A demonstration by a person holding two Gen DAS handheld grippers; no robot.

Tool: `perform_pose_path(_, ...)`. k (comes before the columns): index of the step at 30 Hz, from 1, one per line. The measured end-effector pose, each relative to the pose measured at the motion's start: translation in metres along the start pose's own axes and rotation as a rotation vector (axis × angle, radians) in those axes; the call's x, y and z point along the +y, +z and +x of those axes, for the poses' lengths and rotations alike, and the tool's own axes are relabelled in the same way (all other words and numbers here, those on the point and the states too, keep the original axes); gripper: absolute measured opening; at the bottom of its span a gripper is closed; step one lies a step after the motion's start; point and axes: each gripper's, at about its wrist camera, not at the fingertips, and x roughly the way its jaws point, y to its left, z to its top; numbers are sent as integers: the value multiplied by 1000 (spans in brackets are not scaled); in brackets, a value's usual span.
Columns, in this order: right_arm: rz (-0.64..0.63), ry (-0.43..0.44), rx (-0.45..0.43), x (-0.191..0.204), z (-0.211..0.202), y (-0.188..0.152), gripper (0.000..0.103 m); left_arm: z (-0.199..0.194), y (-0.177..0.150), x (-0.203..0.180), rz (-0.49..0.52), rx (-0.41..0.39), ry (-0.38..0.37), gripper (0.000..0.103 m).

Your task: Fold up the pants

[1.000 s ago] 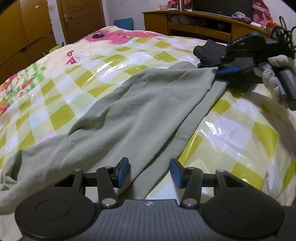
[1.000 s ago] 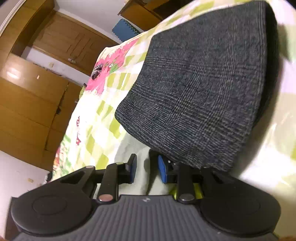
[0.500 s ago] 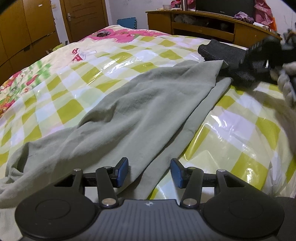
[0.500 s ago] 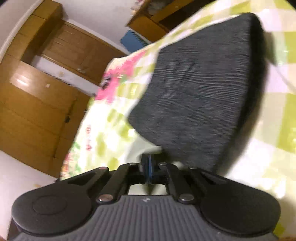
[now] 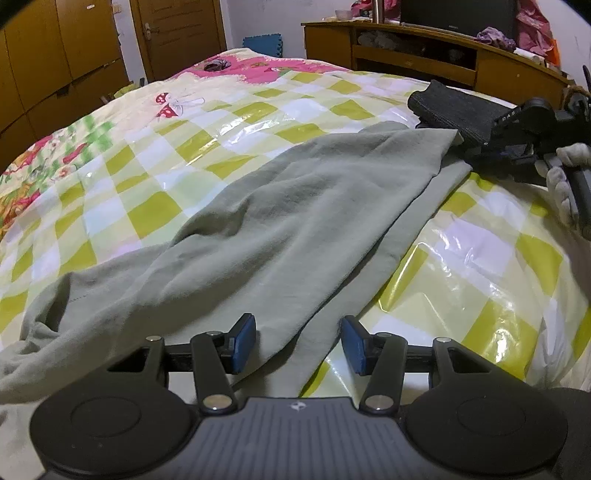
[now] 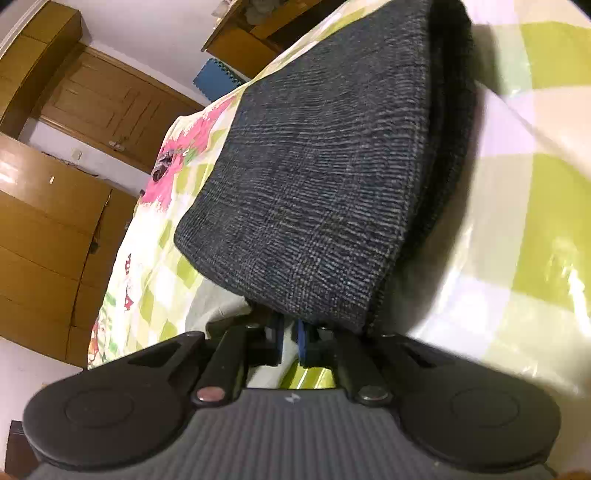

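Note:
Grey-green pants lie stretched across the checked bedspread, legs running toward the far right. My left gripper is open, low over the near edge of the pants, one pad over the fabric and one over the bedspread. My right gripper sits at the far leg ends, under the edge of a folded dark grey garment. Its pads stand a narrow gap apart with nothing clearly between them. In the left wrist view the right gripper is held by a gloved hand beside the dark garment.
A wooden headboard shelf with clutter runs behind the bed. Wooden wardrobes and a door stand at the far left. The bedspread is glossy plastic-covered.
My right gripper shut tight half a second ago and now stands slightly apart again. The left gripper has stayed open and moved a little closer over the pants.

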Motion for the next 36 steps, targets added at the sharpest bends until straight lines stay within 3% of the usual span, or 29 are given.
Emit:
perform_pose_path(5, 108, 10, -46, -13, 0, 5, 3, 0, 0, -6, 36, -1, -5, 64)
perform_pose_path(7, 80, 30, -35, 0, -12, -8, 20, 0, 0, -6, 37, -6, -7, 64)
perform_pose_path(11, 98, 138, -7, 19, -22, -21, 25, 0, -2, -4, 21, -11, -14, 64)
perform_pose_path(13, 83, 151, 13, 29, -14, -23, 42, 0, -3, -2, 10, -10, -16, 64)
perform_pose_path(14, 84, 141, 20, 31, -7, -23, 43, 0, -3, -2, 8, -10, -14, 64)
perform_pose_path(20, 34, 43, 48, 43, 27, -18, 43, -3, -5, 1, -7, -17, -17, 64)
perform_pose_path(21, 31, 43, 42, 43, 27, -18, 38, -3, -5, 1, -4, -19, -16, 64)
perform_pose_path(22, 32, 60, 41, 37, 16, -20, 21, -3, -5, 1, -1, -22, -15, 64)
perform_pose_path(24, 69, 120, 52, 39, 11, -17, 4, -6, -4, 2, -8, -33, -19, 64)
perform_pose_path(31, 120, 363, 71, 68, -29, -3, 4, -10, 7, -15, 29, -115, -19, 69)
perform_pose_path(34, 122, 390, 65, 76, -33, 4, 4, -1, 11, -31, 67, -132, -9, 69)
perform_pose_path(36, 103, 399, 58, 79, -39, 7, 4, 8, 13, -39, 110, -126, 54, 68)
